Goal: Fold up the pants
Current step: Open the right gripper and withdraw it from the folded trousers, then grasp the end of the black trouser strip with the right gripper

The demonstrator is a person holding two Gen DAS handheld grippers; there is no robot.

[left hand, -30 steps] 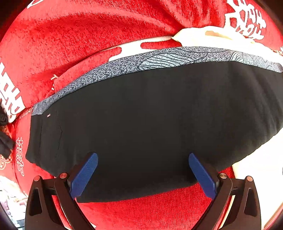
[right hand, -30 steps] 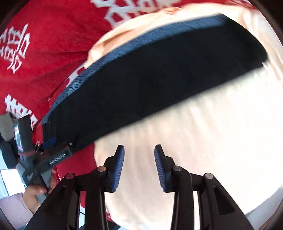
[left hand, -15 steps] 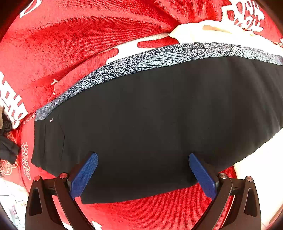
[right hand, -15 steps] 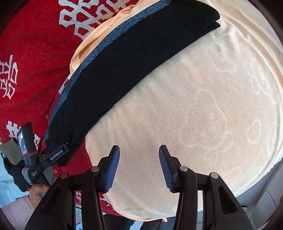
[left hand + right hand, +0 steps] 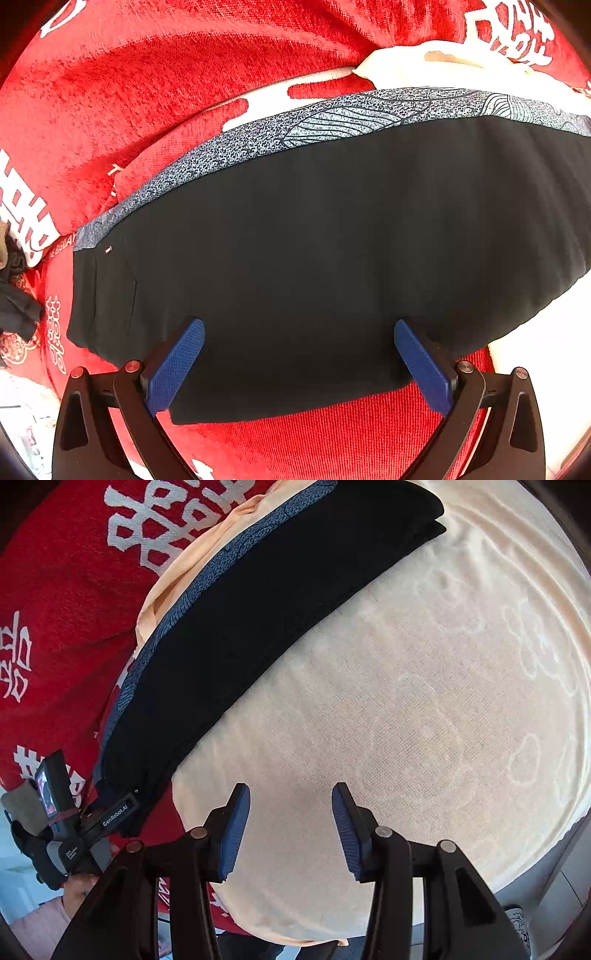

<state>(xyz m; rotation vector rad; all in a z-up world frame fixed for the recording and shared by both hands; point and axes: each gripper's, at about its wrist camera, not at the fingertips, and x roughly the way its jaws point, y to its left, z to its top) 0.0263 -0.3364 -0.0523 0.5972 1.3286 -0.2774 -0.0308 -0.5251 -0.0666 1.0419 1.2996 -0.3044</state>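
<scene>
Pants (image 5: 314, 258) – black, folded into a long strip w/ patterned band, lying across red blanket (image 5: 147, 92) and cream towel (image 5: 406, 720). Right gripper (image 5: 290, 830) has pulled back over the towel, jaws widened, empty. Left gripper (image 5: 299, 354) unchanged at near edge, wide open. Fold looks set; towel side offers room.

The pants (image 5: 332, 258) are plain black, with a grey-blue band (image 5: 332, 122) along one long side, speckled and printed with fine leaf-like line drawings. Under them lies a red blanket (image 5: 147, 92) with a plush nap and big white characters (image 5: 166, 520) woven in. Over it sits a pale peach towel (image 5: 424, 720) carrying faint lighter outlines of bears and clouds. Both grippers, the left gripper (image 5: 299, 354) and the right gripper (image 5: 290, 827), are black with 2 ribbed blue pads (image 5: 234, 834) each.
</scene>
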